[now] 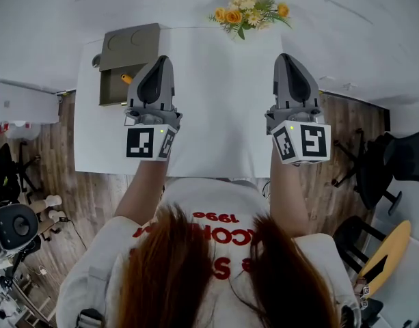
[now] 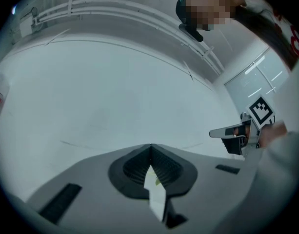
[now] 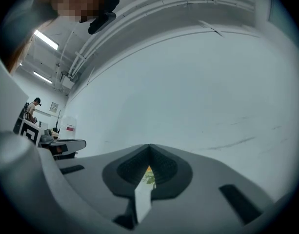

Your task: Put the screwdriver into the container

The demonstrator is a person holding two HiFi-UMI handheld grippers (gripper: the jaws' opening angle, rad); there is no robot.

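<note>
An olive-brown container (image 1: 112,91) stands at the far left of the white table (image 1: 216,108), its lid (image 1: 130,46) slid back. An orange handle, apparently the screwdriver (image 1: 127,78), pokes up inside the open part. My left gripper (image 1: 163,60) hovers just right of the container, jaws shut and empty. My right gripper (image 1: 284,57) hangs over the table's right side, also shut and empty. Both gripper views face up at a pale wall. The left gripper (image 2: 150,146) and right gripper (image 3: 149,145) show their tips meeting with nothing between them.
A bunch of yellow and orange flowers (image 1: 249,11) sits at the table's far edge. Chairs (image 1: 376,162) stand on the wooden floor to the right, and white equipment (image 1: 21,104) to the left. The other gripper shows at each gripper view's side.
</note>
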